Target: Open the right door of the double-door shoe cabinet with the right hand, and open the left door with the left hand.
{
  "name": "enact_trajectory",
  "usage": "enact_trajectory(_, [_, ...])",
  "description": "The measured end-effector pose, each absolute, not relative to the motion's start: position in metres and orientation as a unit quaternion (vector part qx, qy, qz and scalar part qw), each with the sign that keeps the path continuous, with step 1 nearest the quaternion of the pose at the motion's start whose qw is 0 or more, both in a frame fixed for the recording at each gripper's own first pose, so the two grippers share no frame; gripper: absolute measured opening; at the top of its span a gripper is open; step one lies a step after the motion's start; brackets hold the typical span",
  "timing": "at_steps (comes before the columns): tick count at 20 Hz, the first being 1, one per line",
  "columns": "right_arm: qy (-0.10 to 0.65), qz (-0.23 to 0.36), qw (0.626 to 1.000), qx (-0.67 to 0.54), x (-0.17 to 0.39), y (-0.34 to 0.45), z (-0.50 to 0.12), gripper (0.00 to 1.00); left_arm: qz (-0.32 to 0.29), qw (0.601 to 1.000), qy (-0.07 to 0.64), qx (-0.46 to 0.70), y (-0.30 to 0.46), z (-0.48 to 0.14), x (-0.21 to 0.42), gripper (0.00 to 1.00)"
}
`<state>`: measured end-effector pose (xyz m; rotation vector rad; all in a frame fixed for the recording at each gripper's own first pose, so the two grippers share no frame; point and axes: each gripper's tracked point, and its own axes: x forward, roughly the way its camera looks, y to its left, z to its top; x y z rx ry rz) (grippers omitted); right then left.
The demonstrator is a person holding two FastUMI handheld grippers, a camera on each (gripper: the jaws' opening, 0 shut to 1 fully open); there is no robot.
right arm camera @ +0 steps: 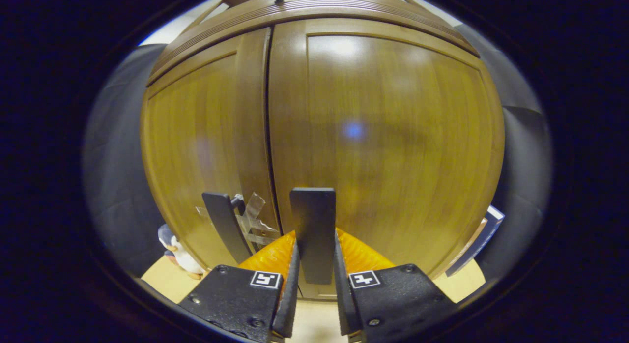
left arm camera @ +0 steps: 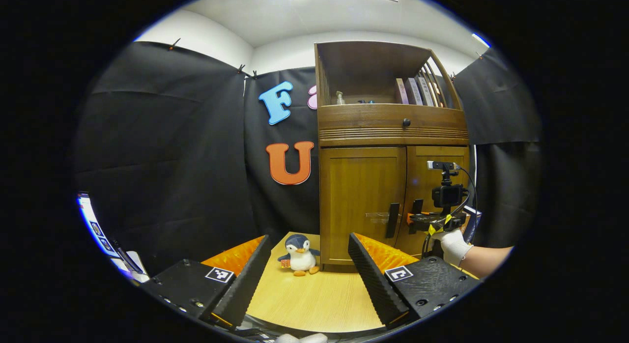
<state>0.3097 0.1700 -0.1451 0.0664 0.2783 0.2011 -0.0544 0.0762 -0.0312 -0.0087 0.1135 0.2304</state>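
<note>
Step in hand: as both doors sit flush and closed, the first step, the right door, is judged under way; the right gripper [right arm camera: 314, 303] has its fingers pressed on either side of the right door handle [right arm camera: 313, 233], so the grasp looks made and the pull not yet begun.
Right gripper: closed on that dark upright handle; in the left gripper view it sits at the cabinet front, held by a gloved hand [left arm camera: 453, 245].
Left gripper: the left gripper [left arm camera: 309, 279] hangs back over the counter [left arm camera: 314, 303], fingers spread wide and empty, well apart from the cabinet.
Next move: judged to call for a pull outward along the arc of hinges at the right door's outer edge, grip kept firm; the left door handle [right arm camera: 227, 226] stands just beside, so the swing must clear it.
Shoe cabinet: the shoe cabinet [left arm camera: 363, 195] stands on the counter against the booth wall; brown wood, two panelled doors meeting at a thin centre seam, a drawer with a dark knob above, an open shelf with books on top.
Doors: right door [right arm camera: 393, 136] glossy; clear tape shows by the left door [right arm camera: 196, 136] handle.
Bystander: a toy penguin [left arm camera: 299, 254] stands near the cabinet's left foot.
</note>
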Motion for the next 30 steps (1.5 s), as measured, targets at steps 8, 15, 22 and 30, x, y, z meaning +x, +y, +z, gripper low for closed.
enact_trajectory(8, [0.143,0.113,0.983,0.017,0.298,0.167,-0.147,0.31,0.109,0.993,0.050,-0.014,0.076,-0.033,-0.057,0.96])
enact_trajectory(15, [0.145,0.146,0.979,0.004,0.258,0.153,-0.148,0.31,0.088,0.995,0.049,-0.020,0.067,-0.037,-0.058,0.96])
enact_trajectory(22, [0.144,0.175,0.974,-0.001,0.212,0.125,-0.149,0.31,0.059,0.997,0.045,-0.018,0.045,-0.036,-0.059,0.96])
enact_trajectory(30, [0.146,0.165,0.975,-0.003,0.165,0.080,-0.151,0.30,0.017,0.999,0.047,-0.014,0.013,-0.039,-0.058,0.96])
